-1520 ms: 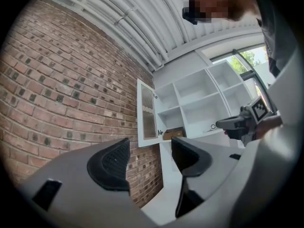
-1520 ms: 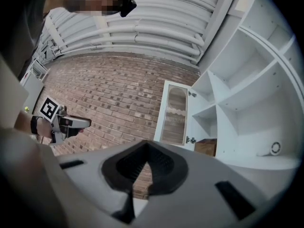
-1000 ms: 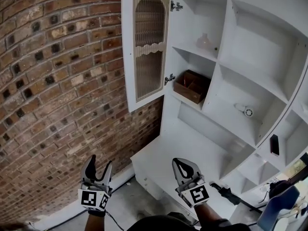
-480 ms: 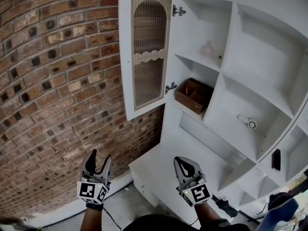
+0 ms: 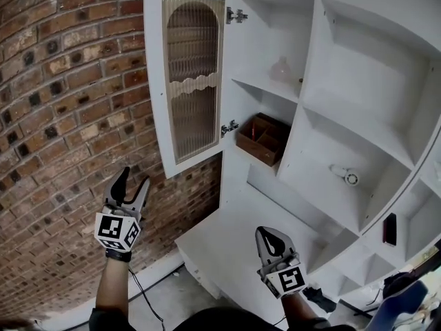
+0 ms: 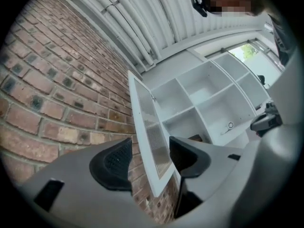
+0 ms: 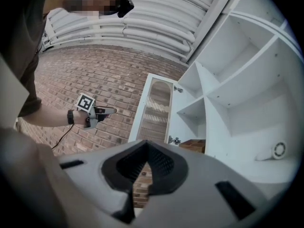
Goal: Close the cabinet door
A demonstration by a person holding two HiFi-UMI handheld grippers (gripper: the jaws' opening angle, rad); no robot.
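Two grippers sit below the open cabinet door, which stands upright and is hinged along its right edge. The left gripper is nearer, below-left of the free edge. It has risen toward it, its jaws apart but just narrowing on nothing. The right gripper is closed and empty.

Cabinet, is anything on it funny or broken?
Only the cabinet door looks odd: it hangs wide open, swung out in front of the brick wall. Nothing looks broken or spilled, and the wooden box sits level inside.
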